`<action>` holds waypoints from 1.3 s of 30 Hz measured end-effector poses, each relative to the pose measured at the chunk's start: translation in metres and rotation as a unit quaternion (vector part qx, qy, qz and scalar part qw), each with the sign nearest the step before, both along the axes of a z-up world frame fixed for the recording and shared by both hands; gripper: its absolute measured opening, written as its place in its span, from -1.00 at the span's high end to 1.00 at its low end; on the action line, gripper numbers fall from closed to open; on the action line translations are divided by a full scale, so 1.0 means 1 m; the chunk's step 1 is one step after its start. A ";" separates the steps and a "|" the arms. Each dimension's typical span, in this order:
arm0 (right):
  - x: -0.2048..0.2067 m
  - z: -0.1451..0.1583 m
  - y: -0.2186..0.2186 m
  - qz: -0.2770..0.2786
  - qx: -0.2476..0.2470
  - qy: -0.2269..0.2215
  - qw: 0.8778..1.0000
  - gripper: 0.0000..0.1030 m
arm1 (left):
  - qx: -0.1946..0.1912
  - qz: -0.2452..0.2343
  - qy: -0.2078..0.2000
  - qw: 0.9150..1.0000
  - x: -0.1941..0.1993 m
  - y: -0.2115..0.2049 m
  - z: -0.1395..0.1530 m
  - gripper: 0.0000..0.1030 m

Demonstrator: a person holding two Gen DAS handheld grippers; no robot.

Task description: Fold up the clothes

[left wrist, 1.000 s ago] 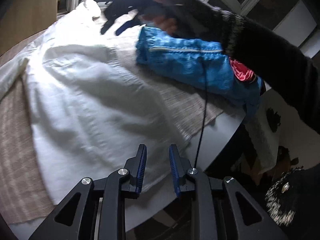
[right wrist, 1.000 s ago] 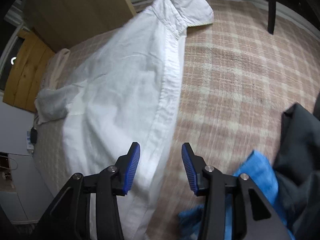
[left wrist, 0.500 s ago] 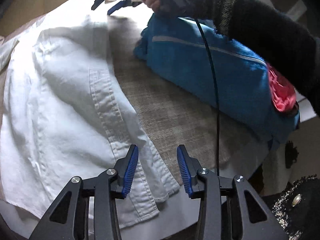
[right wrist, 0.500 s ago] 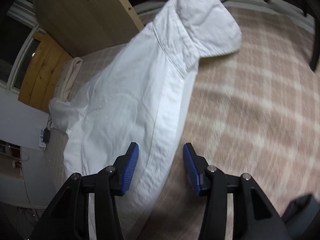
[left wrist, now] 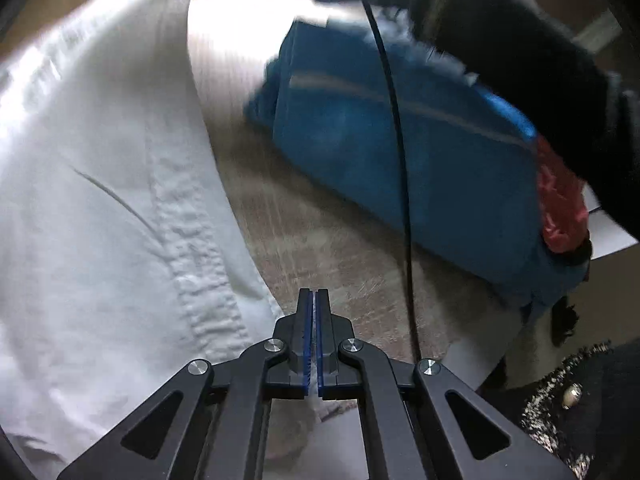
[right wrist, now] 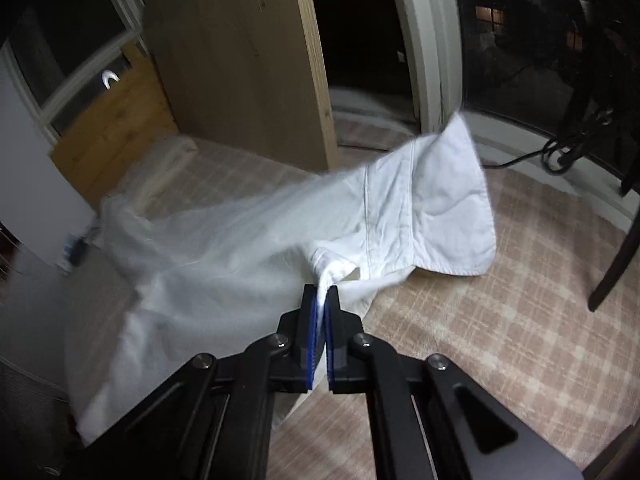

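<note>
On plaid tablecloth (right wrist: 520, 320): my right gripper (right wrist: 321, 300) pinches white shirt (right wrist: 240, 248) near collar (right wrist: 440, 208), fabric lifted, wrinkled; left gripper (left wrist: 313, 304) closed, whether gripping hem unclear.

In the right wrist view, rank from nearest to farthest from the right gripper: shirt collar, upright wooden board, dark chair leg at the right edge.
From the right gripper, shut on the white shirt:
1. Shirt collar, just ahead and to the right.
2. Chair leg, far right, standing on the plaid cloth.
3. Wooden board, behind the shirt, upper left.
</note>
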State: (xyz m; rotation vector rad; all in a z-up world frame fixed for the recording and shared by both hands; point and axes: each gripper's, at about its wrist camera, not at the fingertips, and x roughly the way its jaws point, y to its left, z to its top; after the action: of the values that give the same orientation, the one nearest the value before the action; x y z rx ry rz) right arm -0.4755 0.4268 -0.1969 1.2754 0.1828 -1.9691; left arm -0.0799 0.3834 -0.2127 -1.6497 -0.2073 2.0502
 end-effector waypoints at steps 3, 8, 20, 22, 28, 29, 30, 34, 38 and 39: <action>0.001 -0.019 -0.009 0.005 0.078 -0.024 0.997 0.76 | 0.017 0.008 -0.005 1.000 0.008 -0.014 0.016 0.91; 0.028 0.031 0.013 -0.006 0.096 0.033 0.995 0.54 | -0.032 0.081 0.032 0.996 0.049 -0.105 0.072 0.61; 0.256 0.030 0.063 0.030 -0.006 -0.116 0.993 0.54 | -0.102 0.106 0.019 0.989 0.099 -0.251 0.065 0.58; 0.279 0.007 0.067 -0.003 -0.007 -0.151 0.988 0.55 | -0.095 0.077 0.025 0.992 0.095 -0.247 0.057 0.58; 0.326 -0.042 0.075 -0.089 -0.005 -0.217 0.972 0.54 | -0.077 -0.005 0.061 0.995 0.079 -0.230 0.054 0.58; 0.329 -0.039 0.075 -0.099 -0.011 -0.215 0.972 0.54 | -0.077 -0.015 0.063 0.995 0.076 -0.229 0.053 0.58; 0.331 -0.036 0.074 -0.105 -0.013 -0.209 0.972 0.54 | -0.076 -0.022 0.067 0.995 0.073 -0.228 0.051 0.58; 0.342 -0.021 0.053 -0.089 0.014 -0.155 0.984 0.55 | -0.061 -0.039 0.083 0.994 0.069 -0.225 0.049 0.58; 0.342 -0.028 0.037 -0.084 0.051 -0.136 0.986 0.54 | -0.065 -0.062 0.086 0.992 0.066 -0.219 0.040 0.58; 0.340 -0.036 0.036 -0.091 0.067 -0.140 0.984 0.54 | -0.067 -0.066 0.080 0.992 0.065 -0.219 0.035 0.58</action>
State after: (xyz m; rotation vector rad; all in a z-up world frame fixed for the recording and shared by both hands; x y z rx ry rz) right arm -0.1359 0.4624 -0.2334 1.6929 0.0621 -1.9276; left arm -0.0147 0.1649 -0.1781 -1.5224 0.0953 2.1204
